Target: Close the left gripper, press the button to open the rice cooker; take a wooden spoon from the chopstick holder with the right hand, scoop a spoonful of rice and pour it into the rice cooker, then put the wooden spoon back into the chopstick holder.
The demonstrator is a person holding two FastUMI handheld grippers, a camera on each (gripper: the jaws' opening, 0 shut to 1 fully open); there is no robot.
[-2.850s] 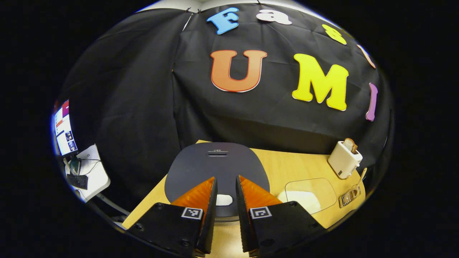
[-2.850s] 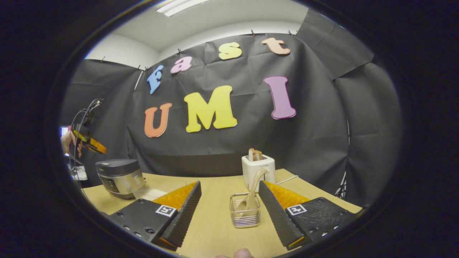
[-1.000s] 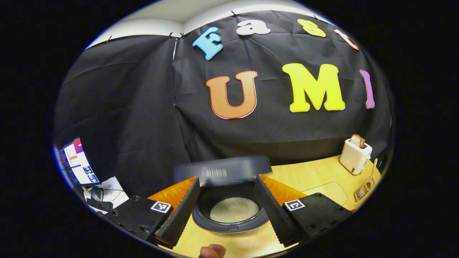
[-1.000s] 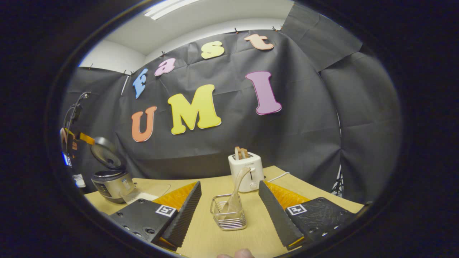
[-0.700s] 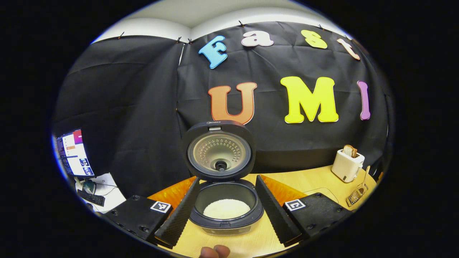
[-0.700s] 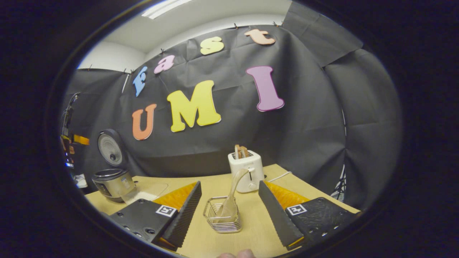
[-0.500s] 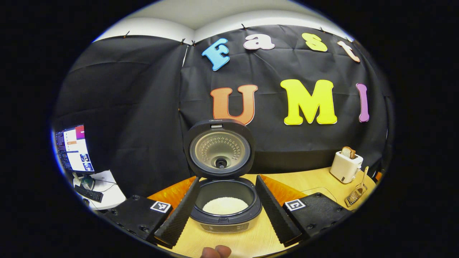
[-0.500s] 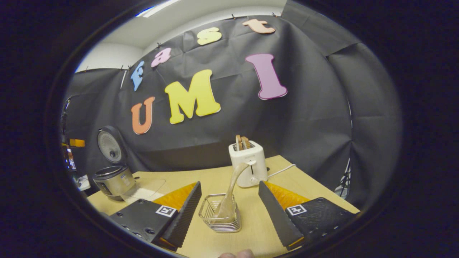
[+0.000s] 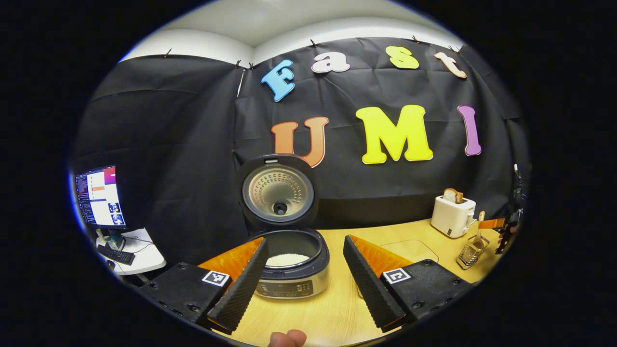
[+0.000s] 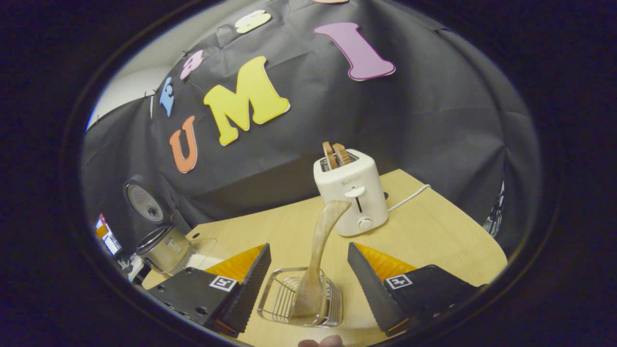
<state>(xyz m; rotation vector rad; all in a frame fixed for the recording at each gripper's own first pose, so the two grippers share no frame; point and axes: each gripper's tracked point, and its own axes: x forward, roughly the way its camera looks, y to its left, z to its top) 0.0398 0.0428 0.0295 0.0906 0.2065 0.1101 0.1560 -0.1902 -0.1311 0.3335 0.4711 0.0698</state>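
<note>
Right gripper view: spoon (image 10: 315,260) stands tilted in the wire holder (image 10: 282,303), bottom centre, between the wide-open fingers of the right gripper (image 10: 306,289), which grip nothing. Toaster (image 10: 351,195) just behind; tray (image 10: 205,248) and cooker (image 10: 161,248) at lower left.

Left gripper view: cooker (image 9: 289,270), lid (image 9: 277,193) raised and rice (image 9: 287,259) inside, sits at lower centre behind the spread, empty fingers of the left gripper (image 9: 306,282). Table (image 9: 318,313) is pale wood; monitor (image 9: 99,196) at left edge.
</note>
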